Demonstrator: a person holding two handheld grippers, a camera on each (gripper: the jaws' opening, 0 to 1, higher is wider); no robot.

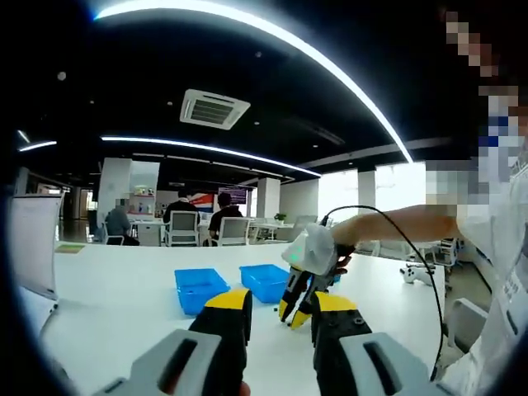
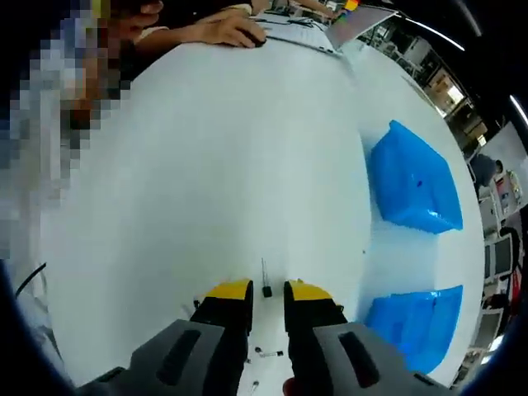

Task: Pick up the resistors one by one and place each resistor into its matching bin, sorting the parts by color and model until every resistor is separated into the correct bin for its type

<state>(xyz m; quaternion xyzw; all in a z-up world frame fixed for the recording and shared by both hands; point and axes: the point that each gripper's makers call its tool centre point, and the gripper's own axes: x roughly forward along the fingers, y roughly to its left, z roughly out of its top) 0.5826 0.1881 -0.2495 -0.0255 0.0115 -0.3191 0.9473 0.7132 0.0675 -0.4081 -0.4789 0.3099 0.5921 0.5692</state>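
- My right gripper (image 2: 266,299) is down at the white table (image 2: 206,165), jaws parted with a narrow gap and nothing clamped between them.
- The resistor (image 2: 266,288) I'm after sits right in that gap: a small dark body with a thin lead running away from me, so its long axis lies along the jaws, not across them. I judge the close must land on the body, since the pads would slide along the lead.
- More small parts (image 2: 268,352) lie on the table lower in the right gripper view, back toward the gripper's body; they look like spare resistors, too small to sort by type.
- Off to the right of the jaws sits the near blue bin (image 2: 412,326), and beyond it the far blue bin (image 2: 417,190), both well apart from the resistor.
- My left gripper (image 1: 280,309) is held up, jaws apart and empty, looking across the table. In its view the right gripper is tipped down at the tabletop beside the bins, so the right is plainly the nearer hand for this pick.
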